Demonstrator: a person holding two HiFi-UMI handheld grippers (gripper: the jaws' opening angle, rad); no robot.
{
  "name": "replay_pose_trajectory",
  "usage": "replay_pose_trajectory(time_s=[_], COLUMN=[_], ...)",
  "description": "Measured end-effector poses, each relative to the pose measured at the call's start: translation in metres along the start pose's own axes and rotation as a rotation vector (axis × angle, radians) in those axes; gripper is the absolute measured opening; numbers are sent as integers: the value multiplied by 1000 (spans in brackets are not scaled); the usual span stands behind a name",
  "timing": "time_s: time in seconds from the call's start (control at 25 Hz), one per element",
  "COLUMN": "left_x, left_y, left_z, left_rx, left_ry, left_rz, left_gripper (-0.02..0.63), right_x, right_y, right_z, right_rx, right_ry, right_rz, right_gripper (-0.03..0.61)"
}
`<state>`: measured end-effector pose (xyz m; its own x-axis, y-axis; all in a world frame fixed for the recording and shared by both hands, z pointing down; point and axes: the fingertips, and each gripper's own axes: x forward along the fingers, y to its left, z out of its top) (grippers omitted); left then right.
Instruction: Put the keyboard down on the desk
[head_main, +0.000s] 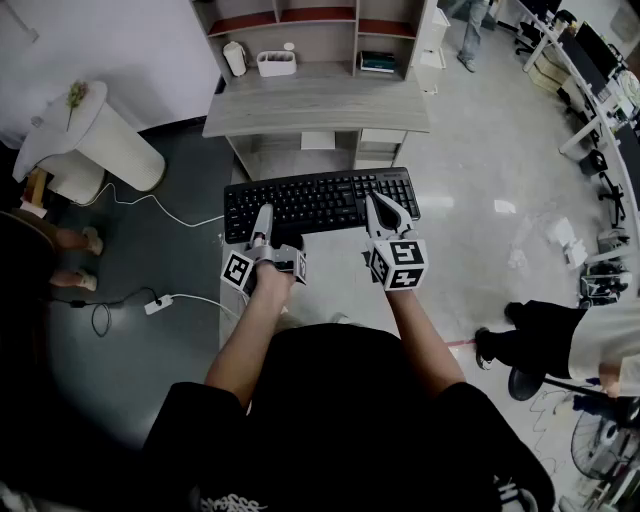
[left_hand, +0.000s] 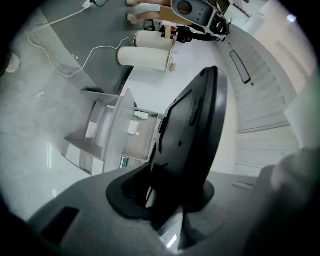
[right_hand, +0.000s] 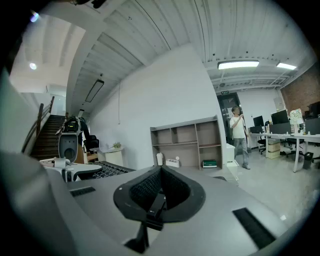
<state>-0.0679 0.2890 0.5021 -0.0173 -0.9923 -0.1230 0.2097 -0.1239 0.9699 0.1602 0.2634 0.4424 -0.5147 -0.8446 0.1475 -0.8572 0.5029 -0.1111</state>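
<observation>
The flat black plastic keyboard (head_main: 320, 203) hangs level in the air in front of me, short of the pale grey wooden desk (head_main: 330, 105) and well above the floor. My left gripper (head_main: 262, 215) is clamped on its near edge; in the left gripper view the keyboard (left_hand: 192, 135) stands edge-on between the jaws. My right gripper (head_main: 383, 208) has its jaws pressed together with nothing visible between them, its tip over the keyboard's right end. To set it down well, I judge I should carry it forward over the bare desktop, keep it level, lower until it lies flat, then release.
</observation>
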Motion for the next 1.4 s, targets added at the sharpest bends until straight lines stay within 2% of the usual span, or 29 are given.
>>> replay_pose_trajectory(time_s=[0.16,0.32,0.56,0.72,0.88,1.04,1.28,1.4], left_x=[0,1,18,47,81,124,196,231], left_y=[0,3,12,18,26,31,31,26], left_z=[-7,-10,-2,7,23,42,80,99], left_rx=[-31,-31,-18,-28,-37,-55,-99,-93], left_ry=[0,10,26,37,44,62,72,96], left_rz=[-15,-16,-2,5,19,16,23,19], left_gripper=[106,106,107,107,107,107,107,107], right_x=[-5,-10,4,31,62,101,173,209], right_y=[-2,-7,-12,-16,-22,-30,-31,-27], right_z=[1,6,5,6,-5,-4,15,25], right_rx=[-14,7,25,11,0,2,-11,-6], right_ry=[-11,-55,-56,-41,11,9,24,29], right_rz=[12,14,14,5,-36,-84,-126,-139], right_gripper=[12,13,14,14,14,13,13,12])
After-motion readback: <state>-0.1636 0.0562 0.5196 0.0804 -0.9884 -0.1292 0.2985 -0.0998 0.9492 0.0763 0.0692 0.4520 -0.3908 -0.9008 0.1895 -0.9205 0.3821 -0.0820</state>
